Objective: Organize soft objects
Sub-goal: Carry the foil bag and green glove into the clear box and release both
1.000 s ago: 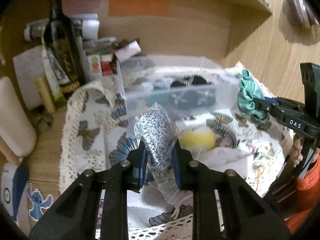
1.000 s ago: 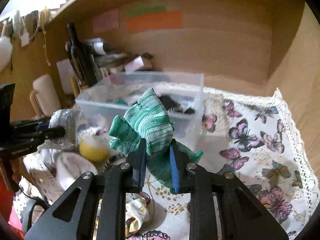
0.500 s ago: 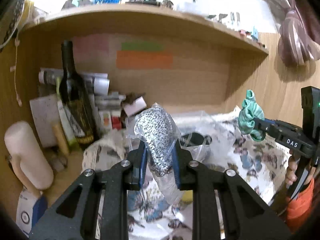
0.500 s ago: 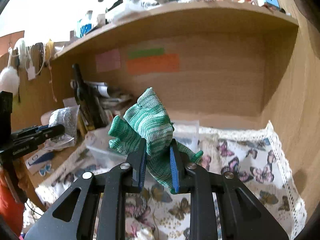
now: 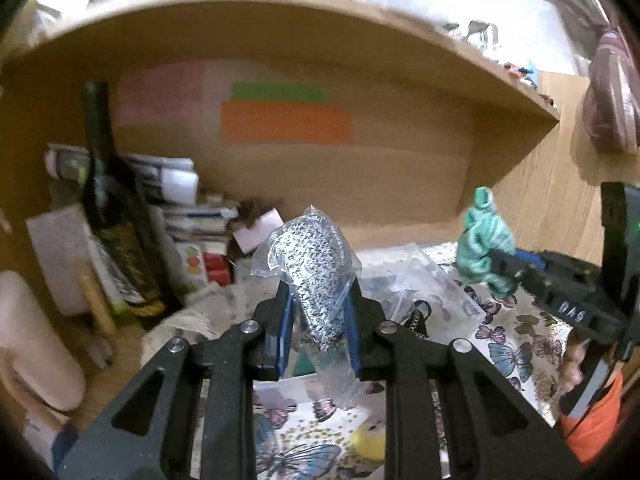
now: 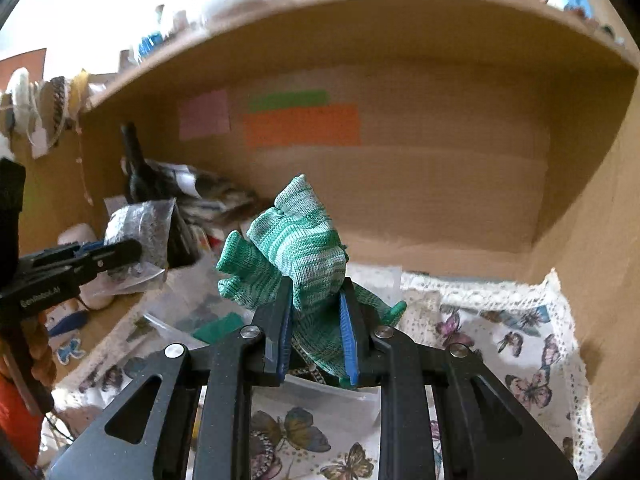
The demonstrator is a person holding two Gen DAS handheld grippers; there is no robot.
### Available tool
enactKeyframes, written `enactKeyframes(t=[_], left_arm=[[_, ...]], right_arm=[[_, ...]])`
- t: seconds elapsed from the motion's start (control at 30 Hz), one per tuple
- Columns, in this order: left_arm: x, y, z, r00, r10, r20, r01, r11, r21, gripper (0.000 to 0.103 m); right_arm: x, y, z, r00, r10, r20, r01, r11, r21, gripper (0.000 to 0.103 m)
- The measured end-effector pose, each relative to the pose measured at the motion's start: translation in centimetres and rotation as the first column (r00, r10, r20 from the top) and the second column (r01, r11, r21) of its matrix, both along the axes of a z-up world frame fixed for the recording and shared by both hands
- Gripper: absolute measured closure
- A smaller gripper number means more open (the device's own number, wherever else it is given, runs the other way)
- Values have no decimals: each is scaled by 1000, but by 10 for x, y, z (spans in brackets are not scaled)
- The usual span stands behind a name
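My left gripper [image 5: 318,320] is shut on a black-and-white speckled soft item in a clear plastic bag [image 5: 316,276], held up in the air above the clear plastic bin [image 5: 436,292]. My right gripper [image 6: 316,320] is shut on a green-and-white knit glove [image 6: 296,248], also held above the bin [image 6: 332,394]. The glove also shows at the right of the left wrist view [image 5: 486,240]; the bagged item shows at the left of the right wrist view [image 6: 140,232]. A yellow soft ball [image 5: 370,444] lies on the butterfly cloth [image 5: 516,344] below.
A dark wine bottle [image 5: 108,208], stacked boxes and papers [image 5: 180,208] and a white roll [image 5: 36,344] crowd the left of the wooden alcove. A shelf [image 5: 280,16] runs overhead. The lace-edged butterfly cloth [image 6: 520,344] covers the desk to the right.
Both grippers have risen with their loads, from low over the cloth and bin to well above them. The view now tilts up toward the shelf.
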State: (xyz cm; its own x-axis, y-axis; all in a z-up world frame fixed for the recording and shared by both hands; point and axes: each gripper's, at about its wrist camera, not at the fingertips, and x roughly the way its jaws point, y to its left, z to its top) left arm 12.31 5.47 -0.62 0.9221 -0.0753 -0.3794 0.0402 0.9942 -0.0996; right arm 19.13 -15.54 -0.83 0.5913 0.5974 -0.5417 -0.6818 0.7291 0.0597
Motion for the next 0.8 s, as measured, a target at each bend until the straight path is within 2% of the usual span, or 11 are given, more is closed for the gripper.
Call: enactKeyframes(t=[0.17, 0.3, 0.4, 0.43, 0.6, 0.63, 0.73, 0.77, 0.8], left_arm=[[29, -7, -19, 997, -21, -71, 22, 1000, 8, 81], [48, -13, -37, 990, -41, -137, 44, 999, 19, 81], [58, -16, -48, 983, -62, -172, 64, 998, 6, 81], [60, -16, -51, 975, -73, -211, 74, 997, -4, 81], [67, -24, -60, 969, -74, -237, 86, 995, 43, 79], [66, -26, -60, 968, -75, -240, 89, 995, 46, 78], [67, -29, -61, 964, -79, -253, 96, 994, 56, 69], [66, -30, -61, 964, -80, -252, 97, 994, 57, 60], [64, -30, -60, 965, -77, -249, 95, 994, 60, 46]], right_arm=[[17, 12, -31, 996, 5, -85, -10, 998, -61, 84], [25, 21, -47, 993, 0, -121, -12, 995, -103, 84], [25, 25, -53, 993, -1, -119, -14, 991, -133, 83], [25, 27, -53, 993, 0, -115, -16, 990, -140, 82], [21, 31, -54, 995, 3, -96, -20, 985, -171, 80], [21, 32, -55, 995, 5, -96, -22, 985, -173, 76], [22, 35, -58, 993, 21, -114, -41, 984, -175, 63], [22, 35, -59, 992, 26, -120, -48, 983, -179, 61], [21, 36, -60, 993, 25, -115, -46, 982, -186, 57]])
